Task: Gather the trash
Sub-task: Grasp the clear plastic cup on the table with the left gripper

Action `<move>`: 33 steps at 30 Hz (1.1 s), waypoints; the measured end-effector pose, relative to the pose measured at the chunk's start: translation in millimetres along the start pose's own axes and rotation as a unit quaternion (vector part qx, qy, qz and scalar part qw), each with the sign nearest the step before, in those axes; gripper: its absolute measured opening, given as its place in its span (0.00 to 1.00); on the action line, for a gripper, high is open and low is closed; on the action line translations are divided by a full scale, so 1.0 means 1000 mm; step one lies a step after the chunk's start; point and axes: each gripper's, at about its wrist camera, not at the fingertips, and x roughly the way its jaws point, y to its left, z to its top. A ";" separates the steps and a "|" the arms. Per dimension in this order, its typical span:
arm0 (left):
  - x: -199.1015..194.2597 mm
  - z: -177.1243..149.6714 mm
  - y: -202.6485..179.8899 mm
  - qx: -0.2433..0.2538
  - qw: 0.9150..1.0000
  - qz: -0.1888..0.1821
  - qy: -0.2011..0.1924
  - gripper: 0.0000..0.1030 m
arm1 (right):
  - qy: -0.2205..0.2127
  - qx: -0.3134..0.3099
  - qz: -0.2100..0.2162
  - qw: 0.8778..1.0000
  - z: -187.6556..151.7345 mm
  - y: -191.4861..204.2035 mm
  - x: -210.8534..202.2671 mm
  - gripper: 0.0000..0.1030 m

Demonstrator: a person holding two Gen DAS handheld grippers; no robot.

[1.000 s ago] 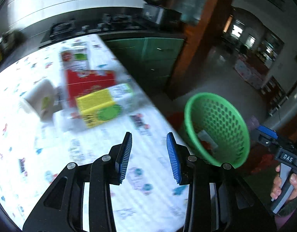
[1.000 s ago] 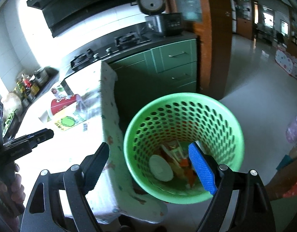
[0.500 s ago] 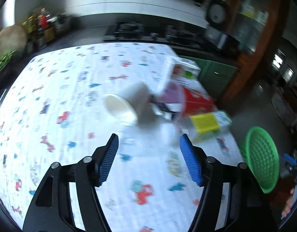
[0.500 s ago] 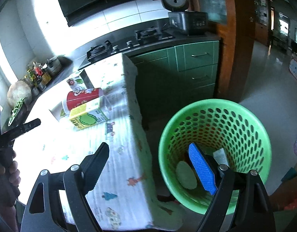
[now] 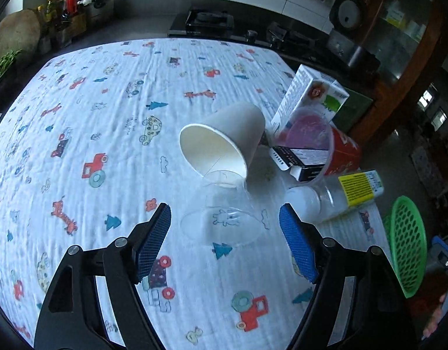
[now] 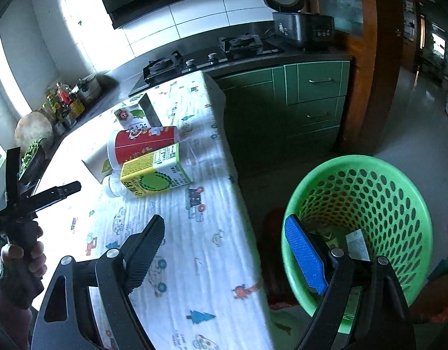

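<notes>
Swung from basket [image 5: 407, 248] to cups: clear cup [image 5: 224, 218] (toppled) fronts paper cup [image 5: 224, 140].

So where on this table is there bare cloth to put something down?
Free: the tablecloth left of the paper cup and behind it toward the stove. Crowded: the right edge, where cup, clear cup, cartons and bottle cluster.

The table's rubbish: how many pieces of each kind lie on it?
Cups: 3, a paper cup, a clear cup, a pink-tinted cup
Cartons: 3
Bottles: 1
Total: 7
</notes>
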 end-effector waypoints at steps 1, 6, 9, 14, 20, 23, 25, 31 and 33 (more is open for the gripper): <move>0.003 0.000 0.001 0.000 1.000 0.000 0.003 0.74 | 0.002 -0.002 0.000 1.000 0.001 0.003 0.003 0.79; 0.014 0.002 0.005 -0.002 1.000 -0.010 0.012 0.74 | 0.012 -0.013 0.002 1.000 0.005 0.012 0.014 0.79; 0.018 0.003 0.005 0.002 1.000 -0.015 0.015 0.72 | 0.019 -0.030 0.004 0.999 0.009 0.018 0.021 0.79; 0.023 0.003 0.004 0.003 0.999 -0.026 0.021 0.70 | 0.026 -0.064 0.014 0.998 0.020 0.029 0.032 0.80; 0.029 0.004 0.003 0.007 0.999 -0.039 0.028 0.60 | 0.034 -0.117 0.023 0.992 0.034 0.044 0.045 0.82; 0.029 0.004 0.003 0.012 0.999 -0.045 0.025 0.59 | 0.038 -0.147 0.027 0.988 0.039 0.053 0.050 0.82; 0.030 0.004 0.003 0.014 0.998 -0.048 0.026 0.59 | 0.042 -0.177 0.032 0.983 0.041 0.062 0.055 0.82; 0.029 0.004 0.001 0.020 0.998 -0.057 0.028 0.58 | 0.058 -0.257 0.048 0.963 0.046 0.084 0.070 0.82; 0.028 0.004 0.001 0.022 0.997 -0.061 0.029 0.57 | 0.068 -0.287 0.056 0.954 0.048 0.091 0.075 0.82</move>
